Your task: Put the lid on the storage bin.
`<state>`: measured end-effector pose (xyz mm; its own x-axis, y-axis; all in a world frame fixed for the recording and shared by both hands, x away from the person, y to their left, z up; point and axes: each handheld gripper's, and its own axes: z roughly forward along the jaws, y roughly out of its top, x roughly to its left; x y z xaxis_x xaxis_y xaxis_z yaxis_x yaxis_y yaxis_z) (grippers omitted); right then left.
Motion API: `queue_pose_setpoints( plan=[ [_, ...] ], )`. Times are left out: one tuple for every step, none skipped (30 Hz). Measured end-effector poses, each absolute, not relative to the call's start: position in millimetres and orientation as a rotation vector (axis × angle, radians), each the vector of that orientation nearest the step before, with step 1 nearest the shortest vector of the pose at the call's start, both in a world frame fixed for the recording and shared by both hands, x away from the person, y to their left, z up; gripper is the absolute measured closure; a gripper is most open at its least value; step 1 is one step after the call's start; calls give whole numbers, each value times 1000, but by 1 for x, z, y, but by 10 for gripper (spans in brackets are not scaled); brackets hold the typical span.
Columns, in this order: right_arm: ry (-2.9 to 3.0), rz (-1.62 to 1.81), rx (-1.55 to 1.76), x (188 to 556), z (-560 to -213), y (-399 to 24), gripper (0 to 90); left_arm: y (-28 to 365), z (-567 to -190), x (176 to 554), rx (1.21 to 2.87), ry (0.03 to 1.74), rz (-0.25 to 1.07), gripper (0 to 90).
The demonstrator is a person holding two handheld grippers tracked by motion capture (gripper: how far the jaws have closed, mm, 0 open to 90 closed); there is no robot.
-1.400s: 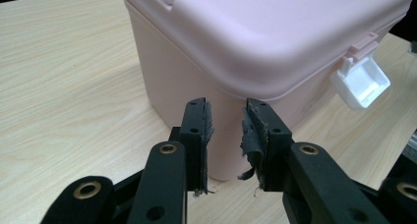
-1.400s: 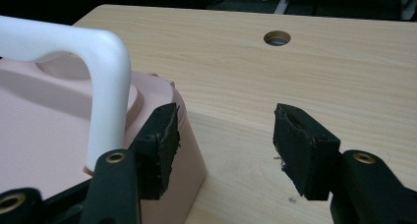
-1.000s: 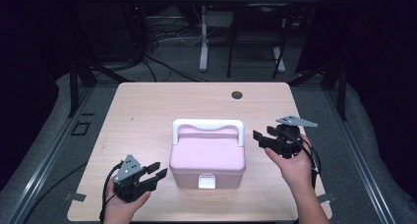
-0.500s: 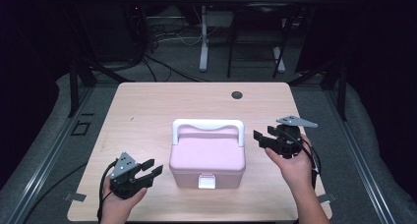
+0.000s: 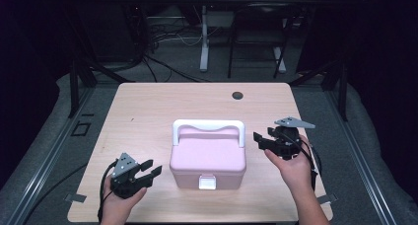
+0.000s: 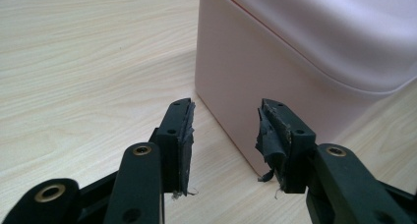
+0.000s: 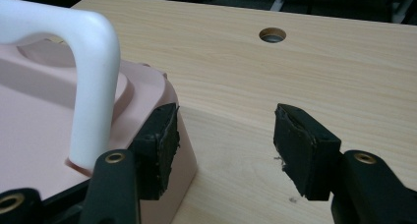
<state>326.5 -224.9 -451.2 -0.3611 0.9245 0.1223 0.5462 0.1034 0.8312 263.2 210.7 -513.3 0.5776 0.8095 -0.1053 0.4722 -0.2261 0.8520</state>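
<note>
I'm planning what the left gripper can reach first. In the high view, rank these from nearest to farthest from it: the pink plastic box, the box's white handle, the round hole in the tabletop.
From the left gripper:
1. Pink plastic box, just to its right at the table's middle.
2. White handle, along the box's far edge.
3. Round hole, near the table's far edge.

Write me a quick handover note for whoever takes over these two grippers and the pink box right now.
Left gripper: open, jaws have just been opening, nothing between them; it sits by the near left corner of the pink box.
Right gripper: open and empty, at the box's right side near the white handle.
Box: middle of the table, lid down, white front latch looks shut.
Done: both grippers brought up to the box.
Left: nothing gripped yet; the latch and lid are untouched.
</note>
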Motion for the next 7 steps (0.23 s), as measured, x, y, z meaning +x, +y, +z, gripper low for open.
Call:
queue_pose_setpoints(
  plan=[
    [1958,1161,1424,327,-451,-225,421,211,-513,263,1875,1037,453,552],
    [1947,1161,1409,327,-452,-224,424,211,-513,263,1874,1036,456,547],
    [1962,1139,1401,326,-450,-225,422,210,-513,263,1869,1035,457,541],
    [1948,1143,1374,326,-451,-224,421,211,-513,263,1871,1032,458,532],
    [1951,1146,1362,326,-451,-225,421,211,-513,263,1870,1029,459,530],
    [1955,1141,1355,326,-451,-225,417,211,-512,264,1866,1022,458,527],
    [1955,1141,1355,326,-451,-225,417,211,-512,264,1866,1022,458,526]
  ],
)
